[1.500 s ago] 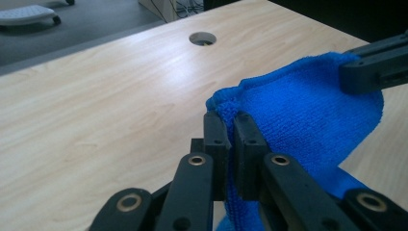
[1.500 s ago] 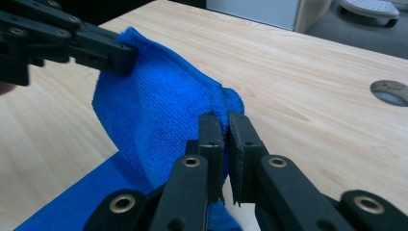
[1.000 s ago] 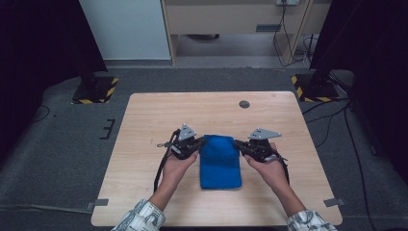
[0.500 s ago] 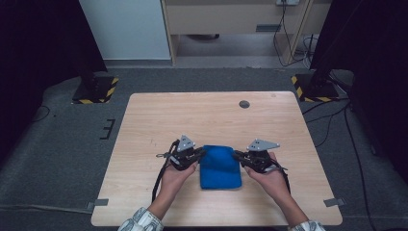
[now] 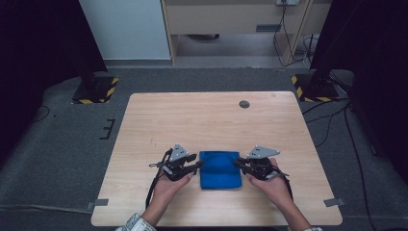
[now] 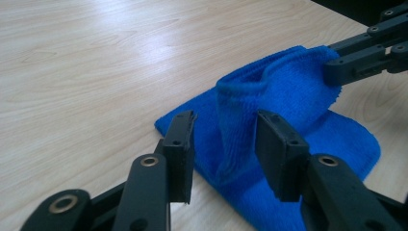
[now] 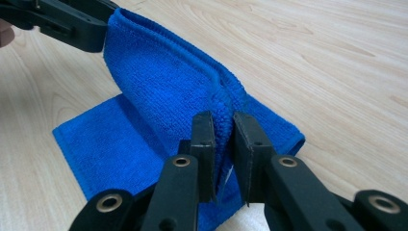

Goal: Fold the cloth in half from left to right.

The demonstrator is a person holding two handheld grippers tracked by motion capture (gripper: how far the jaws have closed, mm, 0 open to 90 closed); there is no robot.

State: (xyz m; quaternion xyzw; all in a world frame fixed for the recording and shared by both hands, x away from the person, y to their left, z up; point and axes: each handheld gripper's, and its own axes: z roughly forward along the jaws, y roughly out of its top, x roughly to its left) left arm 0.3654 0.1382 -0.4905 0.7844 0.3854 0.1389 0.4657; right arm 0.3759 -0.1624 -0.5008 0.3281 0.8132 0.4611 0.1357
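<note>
Cloth, blue and folded, lies on the table between the two tools. Right tool pinches a raised cloth edge. Left tool is spread, its jaws straddling the lifted fold without clamping.

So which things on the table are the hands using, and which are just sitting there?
Being used:
- blue cloth, half folded, its far edge lifted
- left tool, jaws apart around a raised fold of the cloth
- right tool, pinching the cloth's edge

Just sitting there:
- small dark round disc near the table's far edge
</note>
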